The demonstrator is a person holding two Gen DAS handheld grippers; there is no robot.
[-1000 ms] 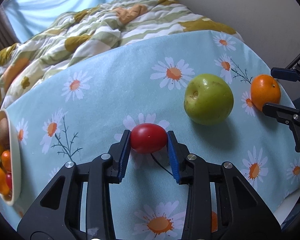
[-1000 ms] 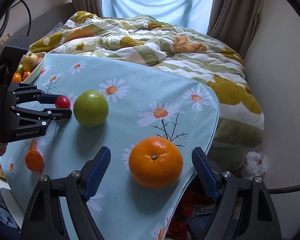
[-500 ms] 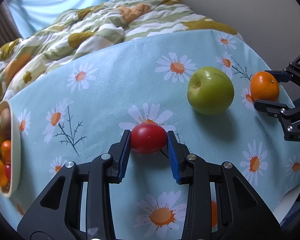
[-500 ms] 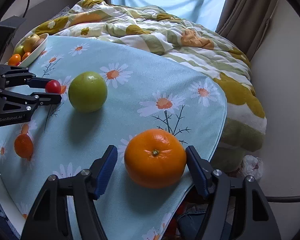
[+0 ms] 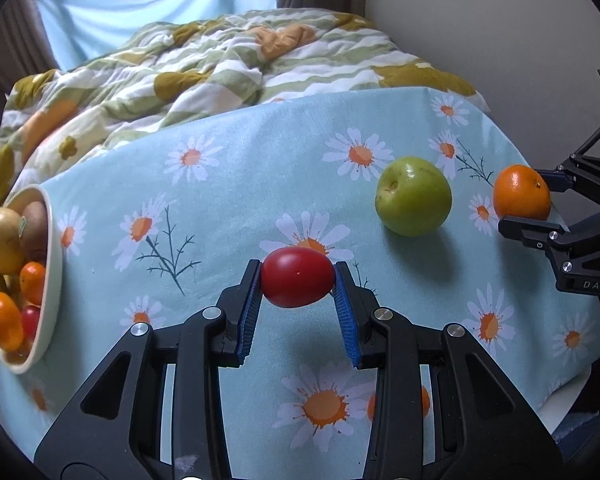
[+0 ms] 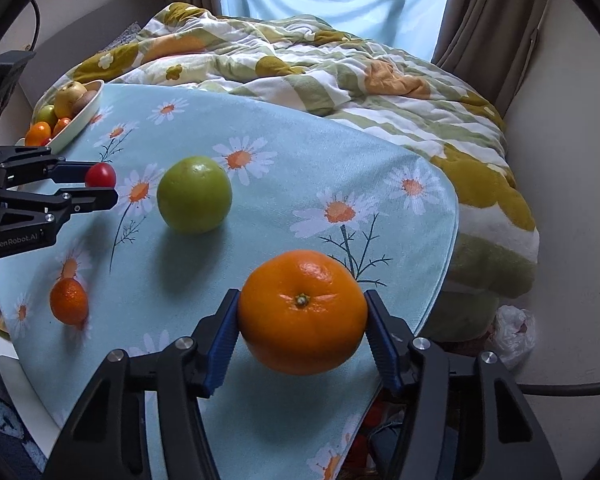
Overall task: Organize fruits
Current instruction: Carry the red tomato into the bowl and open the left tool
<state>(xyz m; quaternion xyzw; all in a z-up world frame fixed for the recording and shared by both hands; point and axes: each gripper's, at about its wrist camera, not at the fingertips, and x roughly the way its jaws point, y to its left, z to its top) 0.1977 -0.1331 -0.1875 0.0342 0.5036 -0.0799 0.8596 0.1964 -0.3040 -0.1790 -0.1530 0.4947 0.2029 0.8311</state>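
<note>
Both wrist cams steep-down, close over the daisy tablecloth, bed at 12 o'clock. Left view: bowl at 9, green apple at 2. Right view: same apple at 10, bowl at 10. Shared: cloth centre.

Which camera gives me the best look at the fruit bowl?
The right wrist view: the bowl sits far off at the table's left edge, but its whole length and the fruit piled in it show. The left wrist view brings the bowl closer, yet the picture's left edge cuts it, so only its near rim and some fruit appear.
</note>
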